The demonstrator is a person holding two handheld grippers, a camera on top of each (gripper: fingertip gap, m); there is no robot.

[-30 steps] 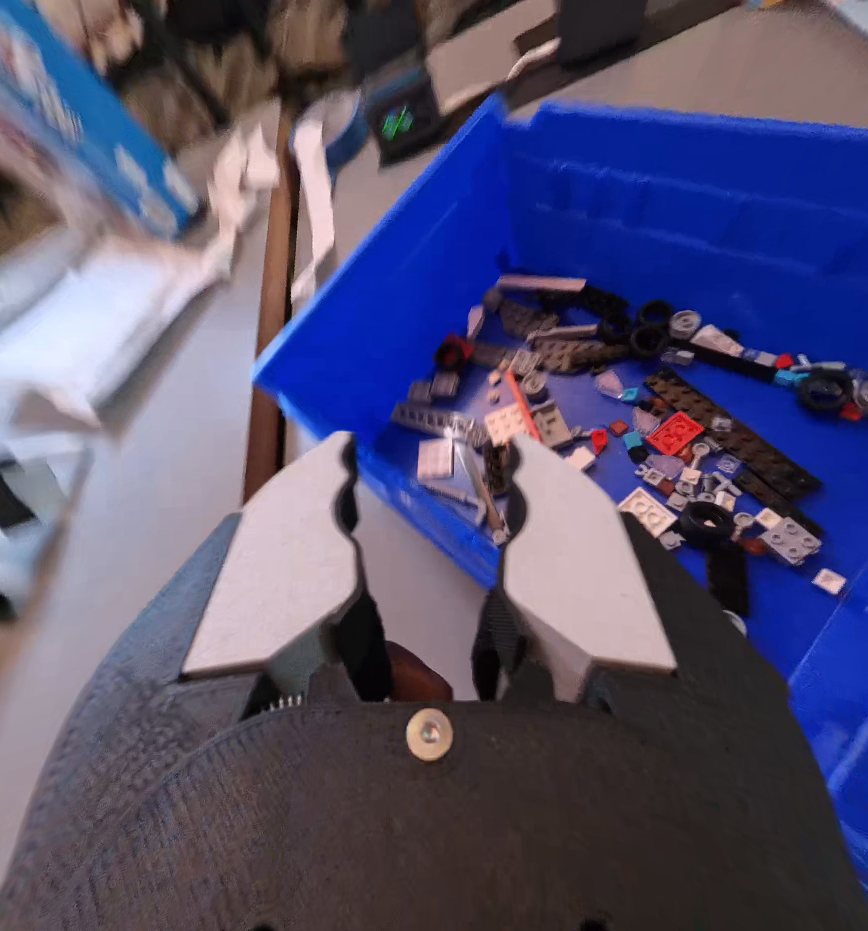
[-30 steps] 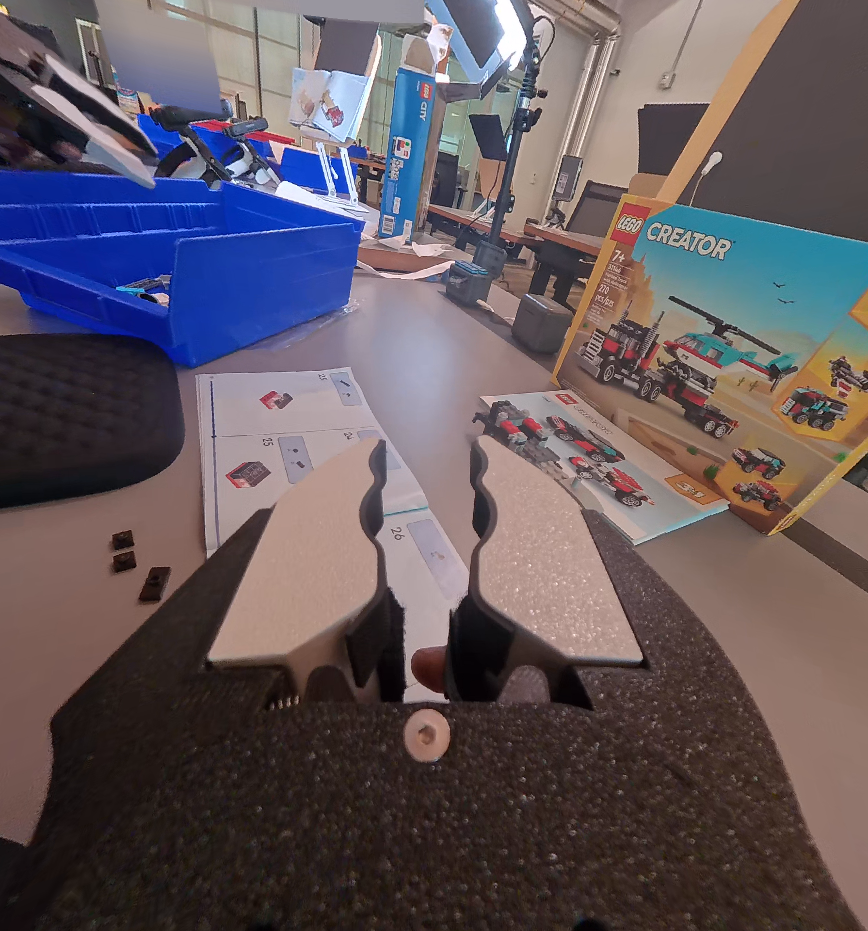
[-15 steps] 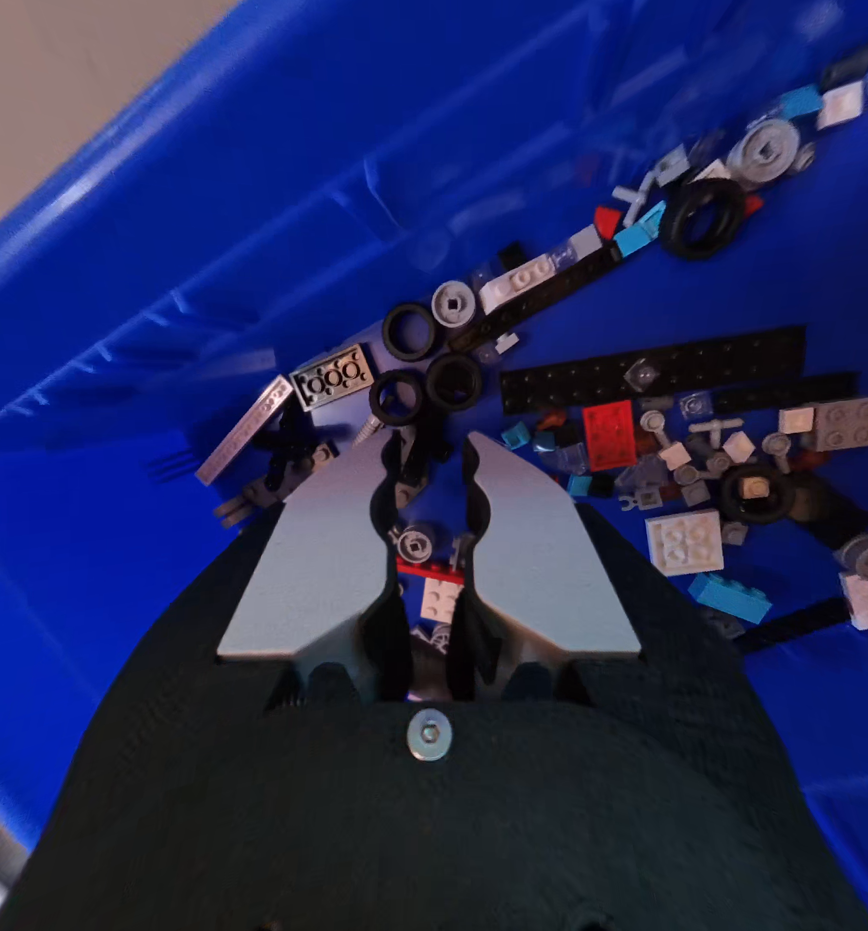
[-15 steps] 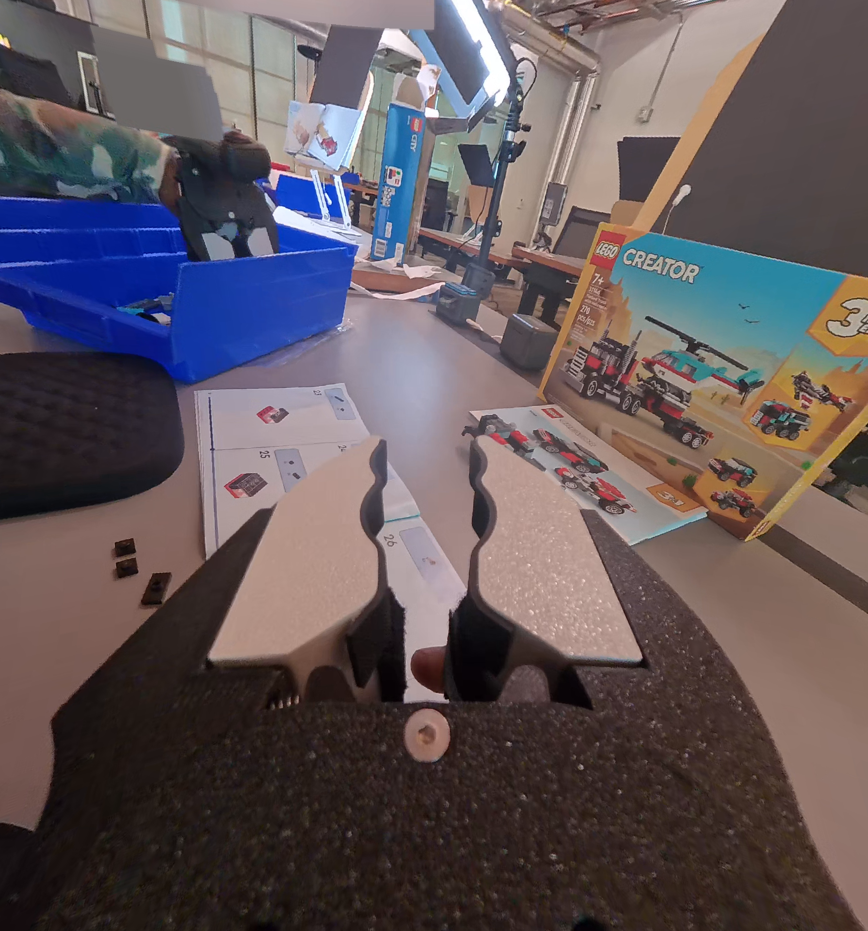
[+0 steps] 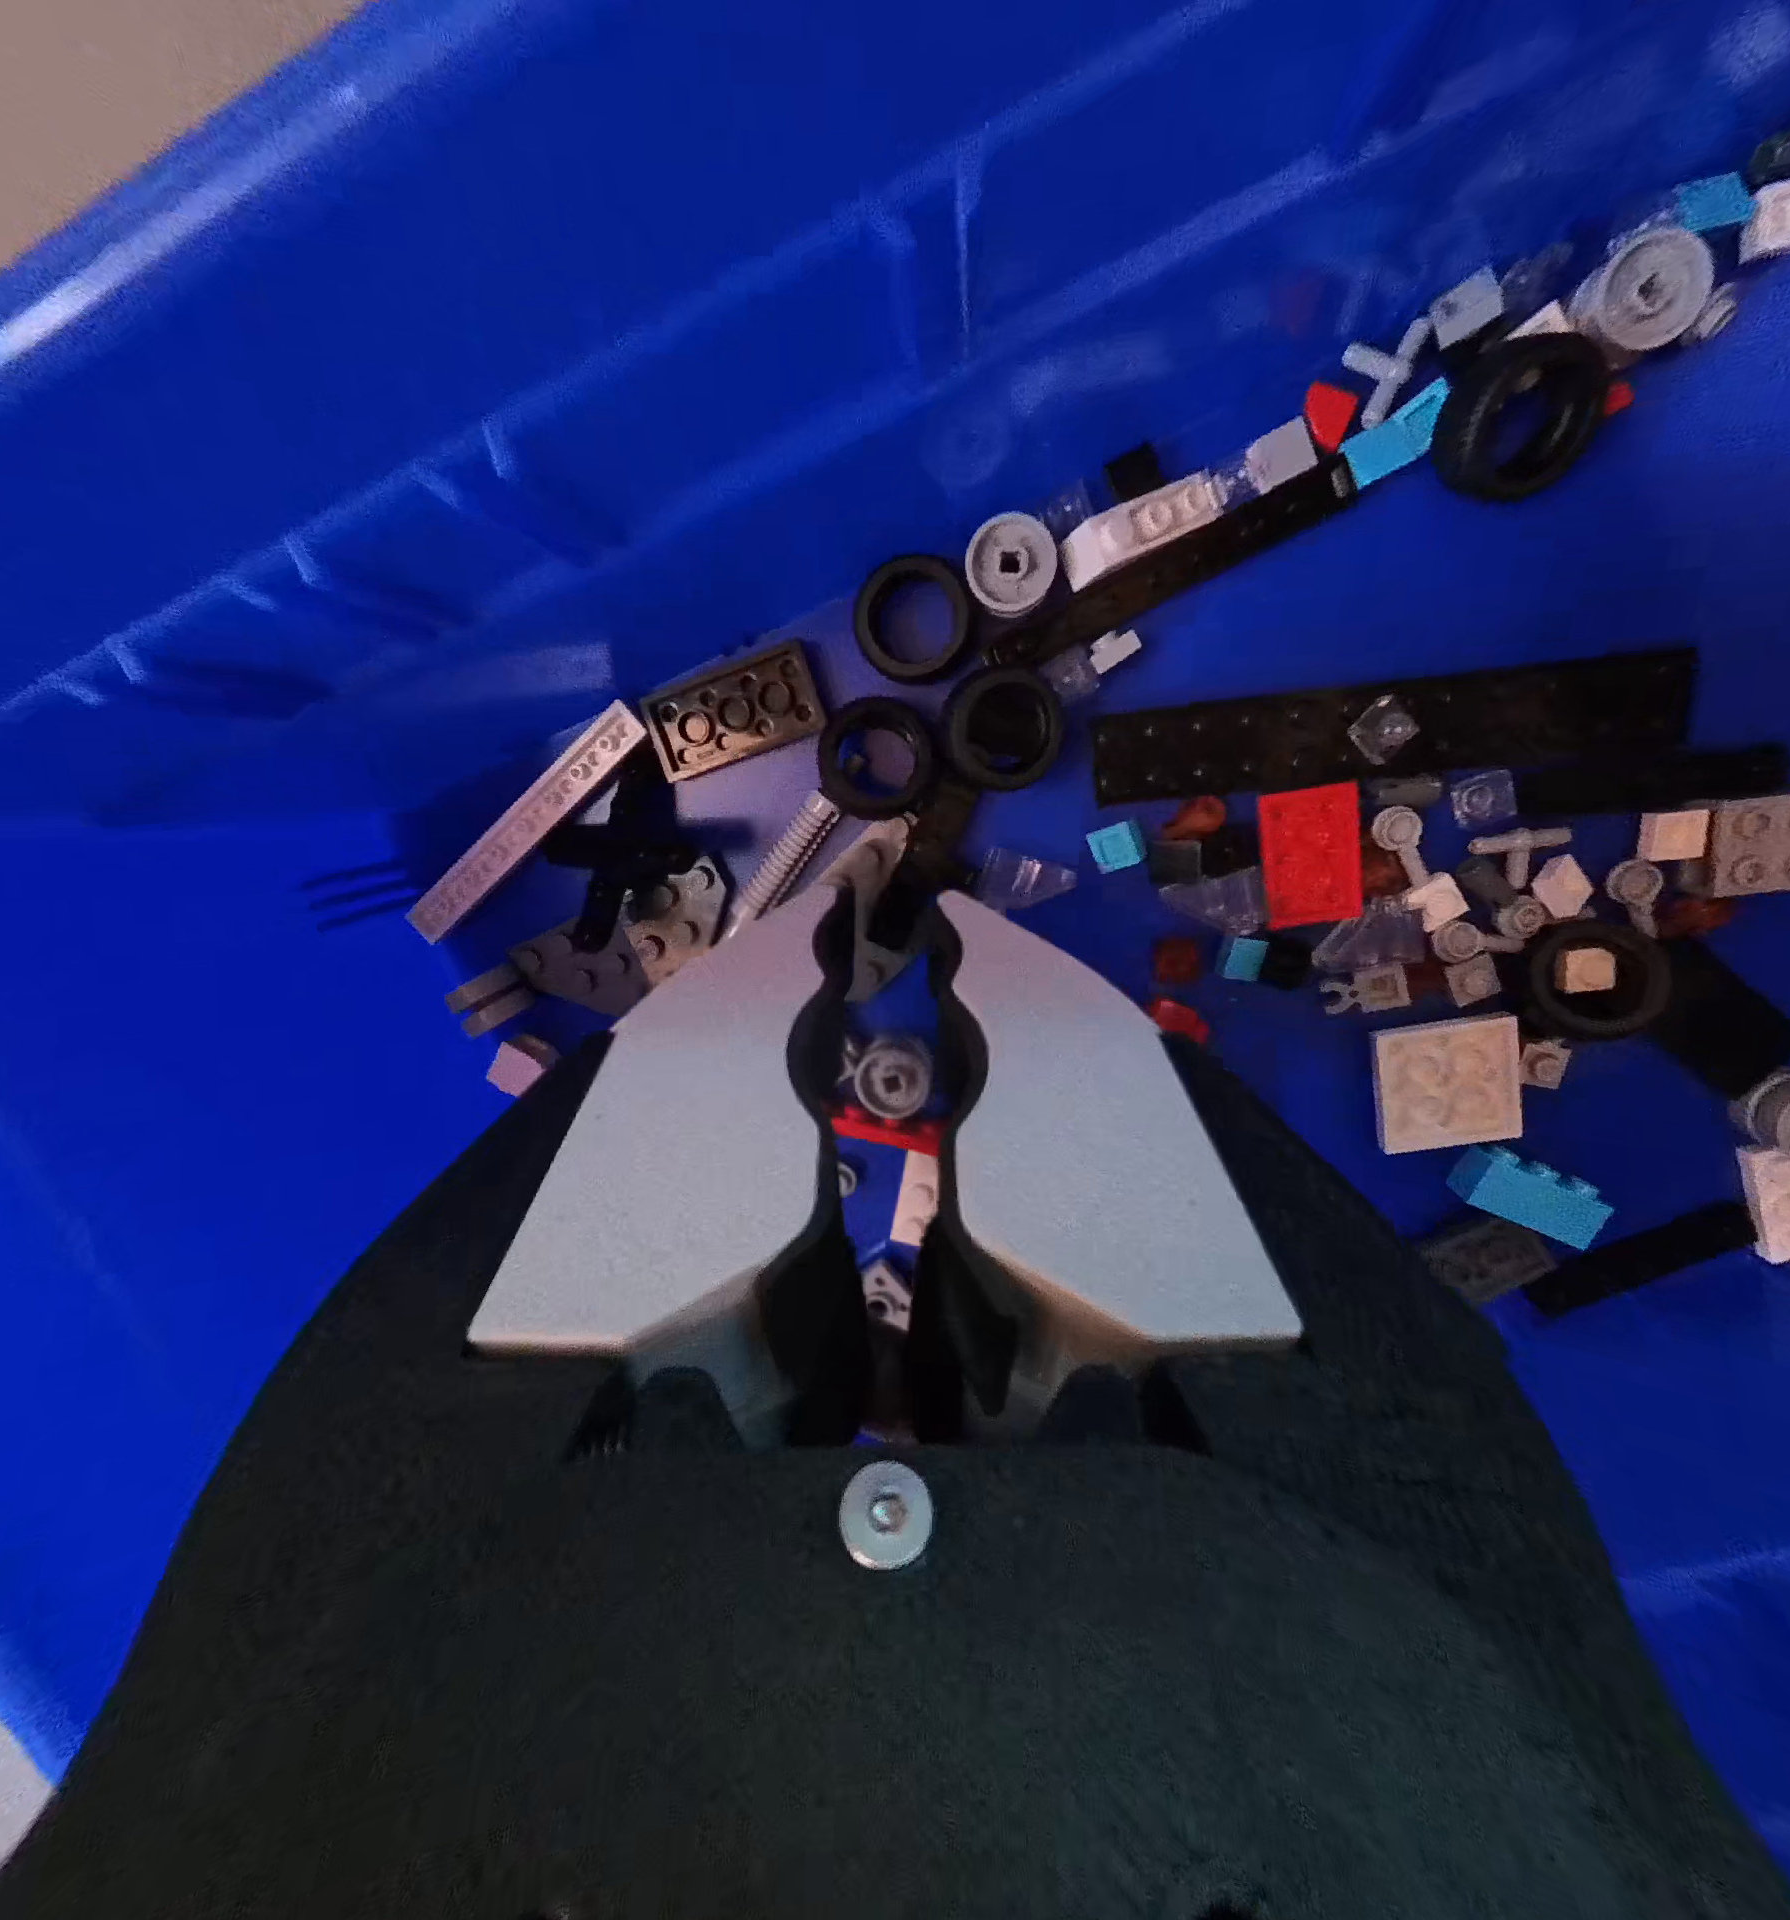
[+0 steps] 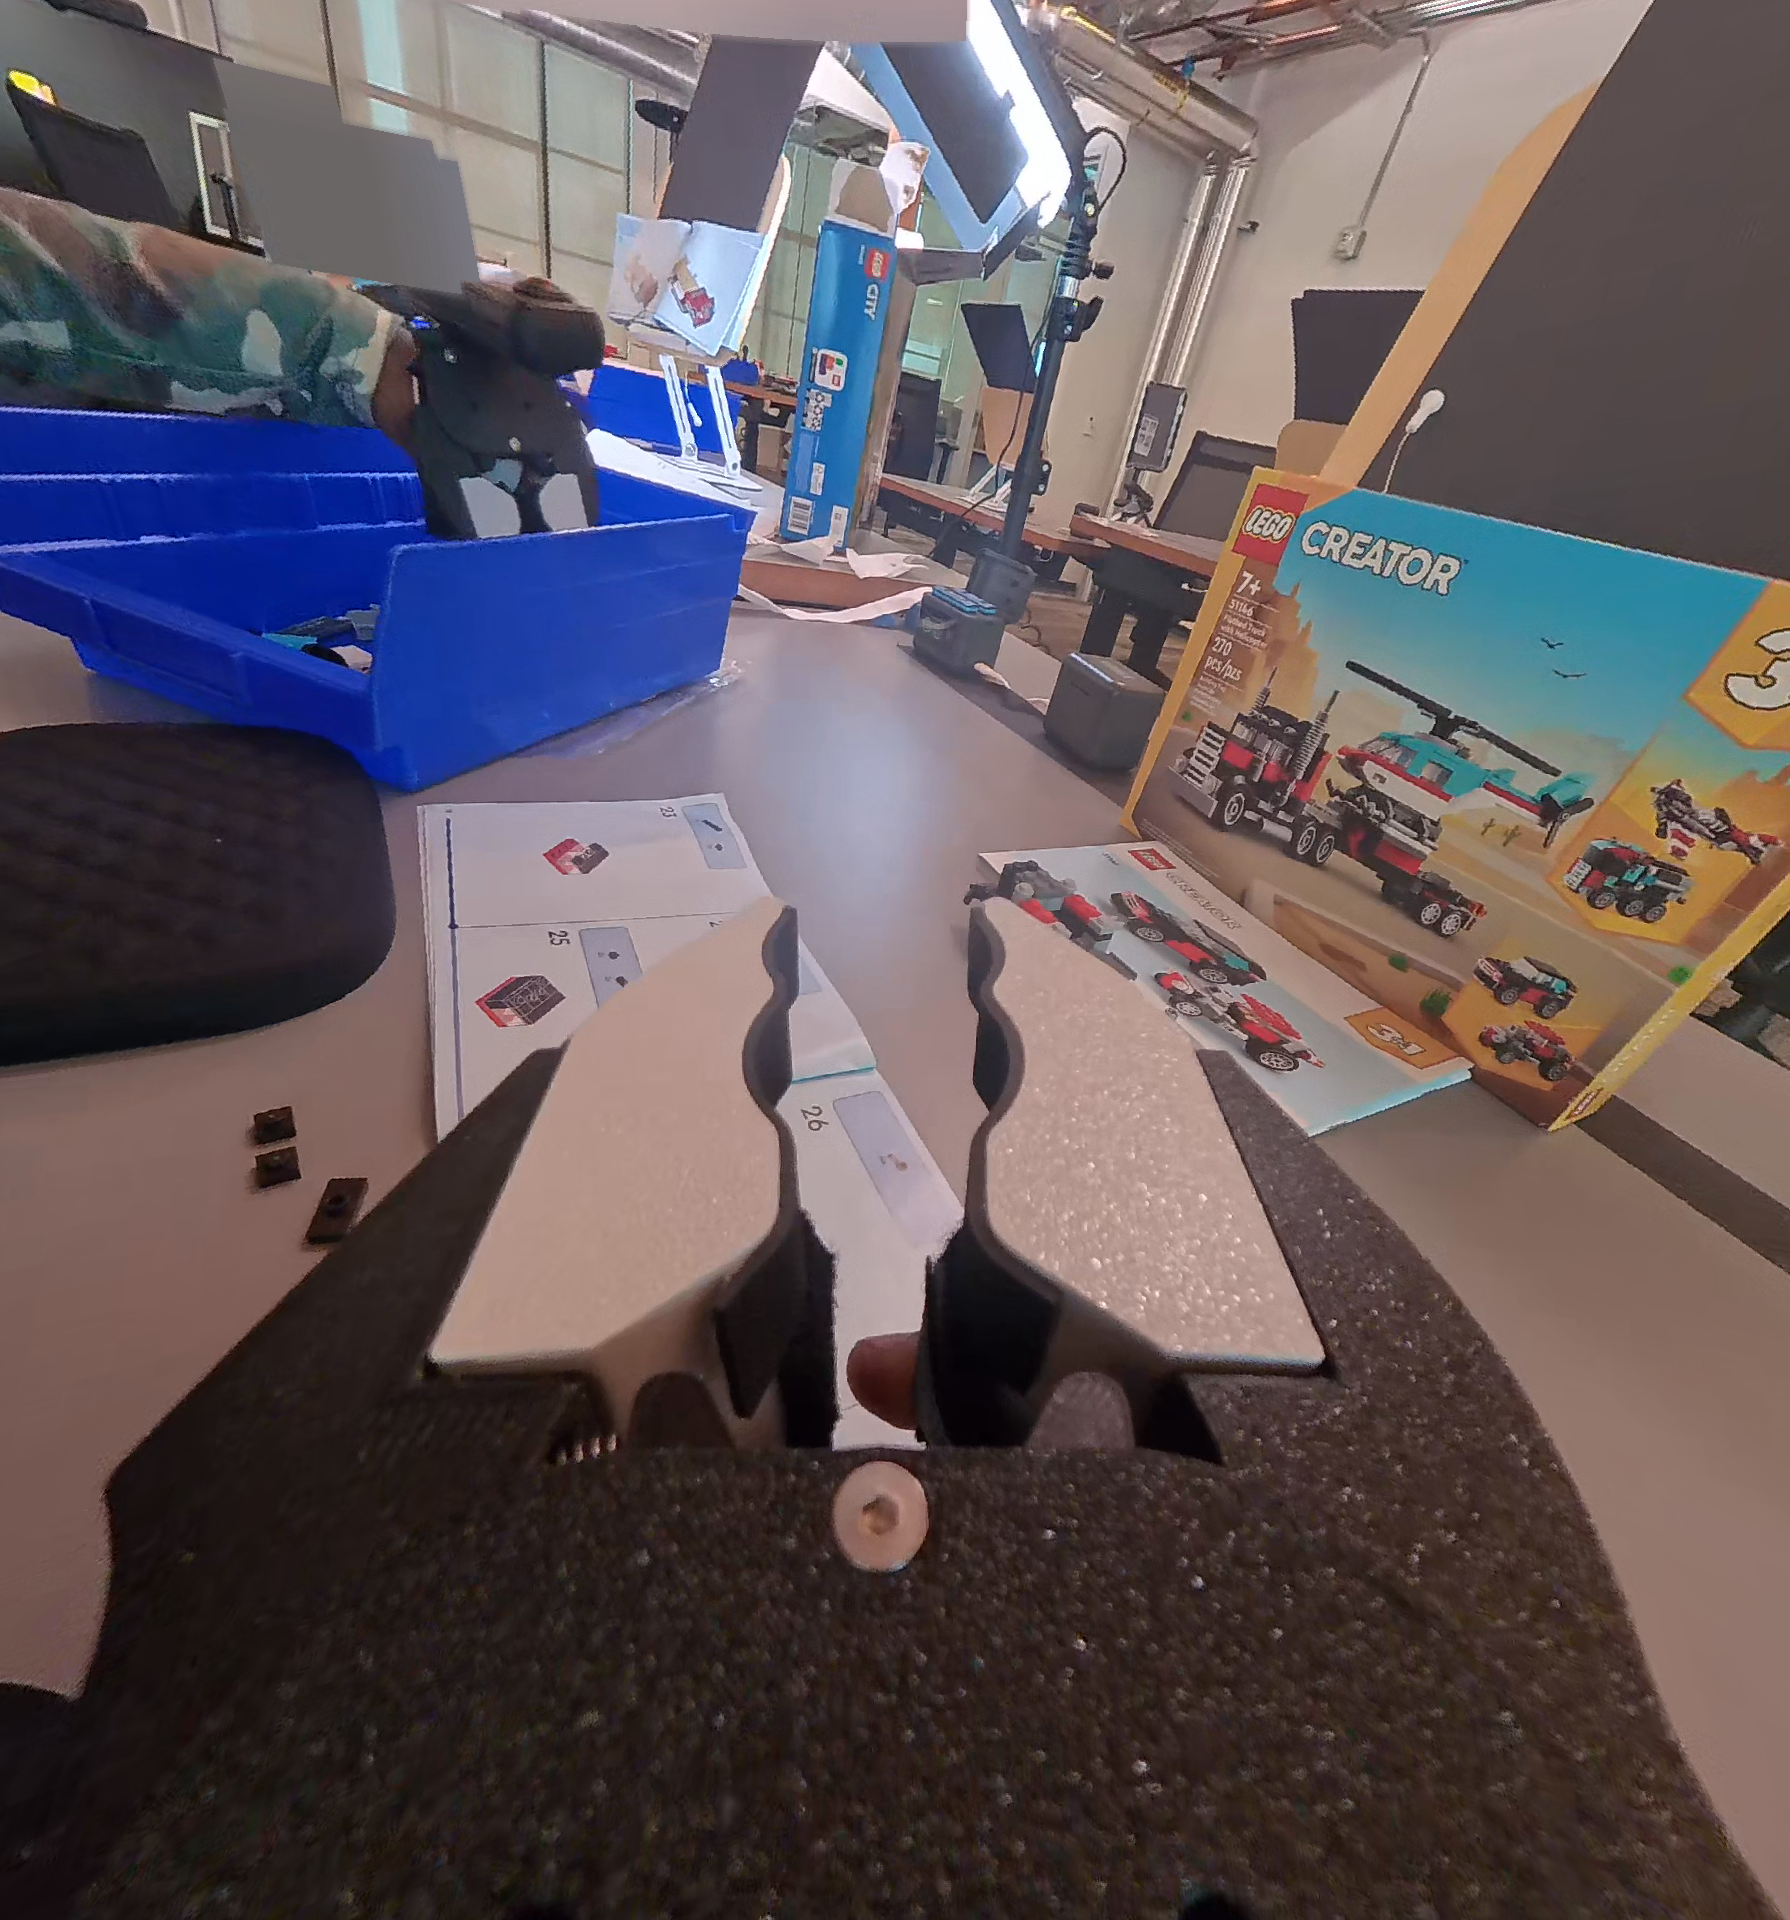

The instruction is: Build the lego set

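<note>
Lego bits (image 5: 1306,862) lie loose across the bin (image 5: 558,364) floor, centre to right of the left wrist view. Your left gripper (image 5: 891,914) hangs over them, tips narrowed round a dark bit; can't tell if it's clamped or just near. Risk: crowded pile, so you may nip a neighbour or flick bits. Pieces under the fingers are hidden.

Right wrist view: right gripper (image 6: 880,925) apart, empty, low over the manual (image 6: 600,883), centre frame. Bin contents mostly hidden by its wall.
</note>
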